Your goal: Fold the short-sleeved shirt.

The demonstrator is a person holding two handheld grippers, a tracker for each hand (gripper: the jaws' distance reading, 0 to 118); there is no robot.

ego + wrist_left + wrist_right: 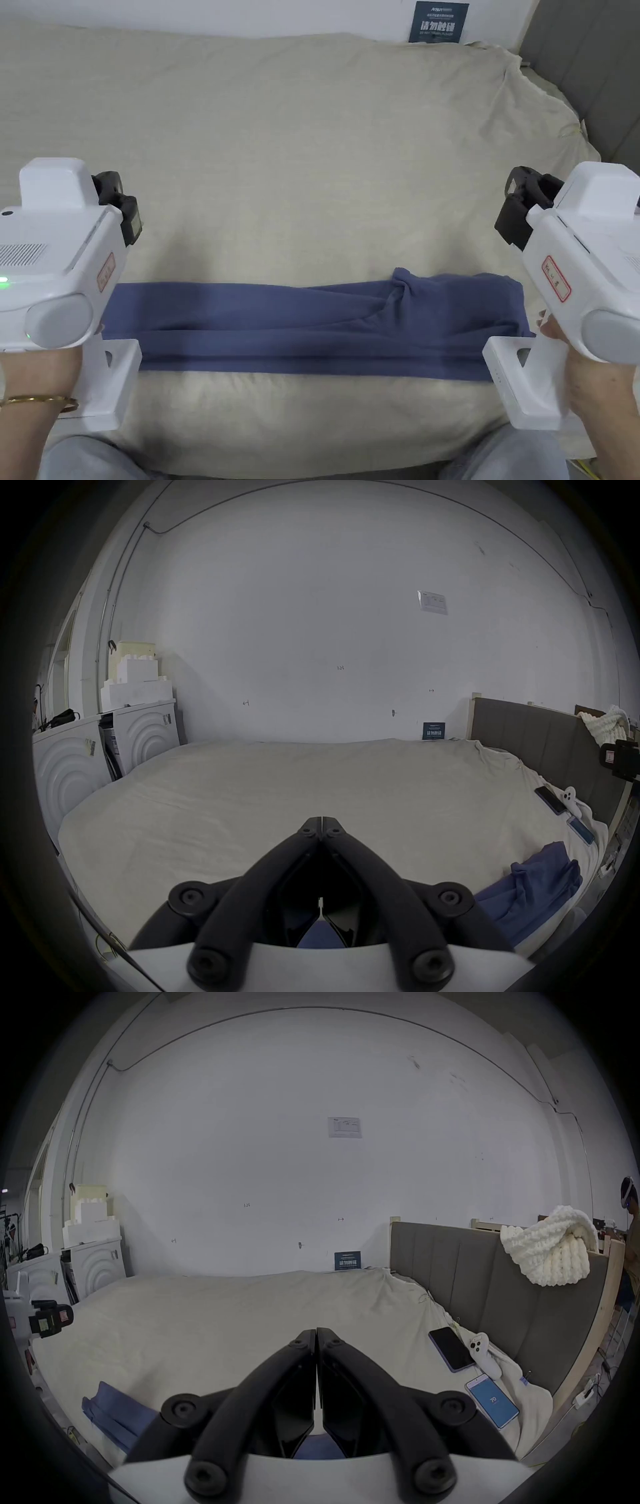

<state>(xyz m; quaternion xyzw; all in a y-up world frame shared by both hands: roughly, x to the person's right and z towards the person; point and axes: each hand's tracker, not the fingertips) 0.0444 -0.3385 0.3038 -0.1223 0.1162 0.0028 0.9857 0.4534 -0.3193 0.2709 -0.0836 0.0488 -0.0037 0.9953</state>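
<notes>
Bed point(312, 137) supports shirt point(312, 325), folded lengthwise into strip; L gripper point(322, 821) & R gripper point(316, 1331) jaws together, empty, above its ends.

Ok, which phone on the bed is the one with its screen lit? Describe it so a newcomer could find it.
Start at the grey padded headboard and drop to the rumpled beige bedsheet along its foot. Two phones lie there: the lit phone is the nearer one, past a small white controller. Its screen glows blue, while the dark phone beside it is black.
</notes>
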